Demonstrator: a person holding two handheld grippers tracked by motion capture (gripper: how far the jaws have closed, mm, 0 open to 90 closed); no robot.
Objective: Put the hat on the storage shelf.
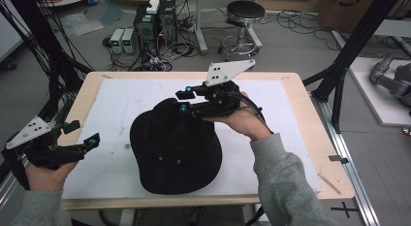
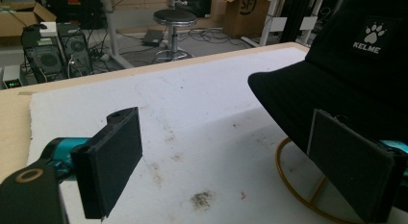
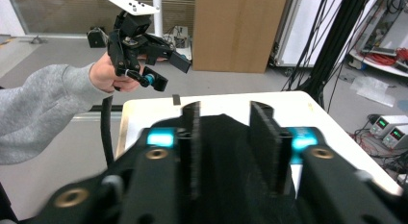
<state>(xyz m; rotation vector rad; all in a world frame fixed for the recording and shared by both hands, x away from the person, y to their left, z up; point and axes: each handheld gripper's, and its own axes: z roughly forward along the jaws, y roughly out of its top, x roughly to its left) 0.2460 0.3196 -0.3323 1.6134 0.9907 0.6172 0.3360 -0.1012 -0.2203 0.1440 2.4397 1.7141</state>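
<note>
Working a black cap point(image 1: 175, 149) at mid-table, near the front edge. High view: right gripper point(image 1: 183, 101) at its far rim, left gripper point(image 1: 82, 133) released over the left edge. Left gripper view: cap rests on a wire stand point(image 2: 308, 195). Right gripper view: jaws parted, fabric between, unpinched; I'd retreat level, avoiding snags.

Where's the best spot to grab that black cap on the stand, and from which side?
Probably the brim of the cap: it is thin, stiff-looking and juts clear of the wire stand, so jaws can close over its edge. Come in level from the table's left side, where the open left gripper already faces it. The rounded crown offers only loose cloth under the right gripper.
</note>
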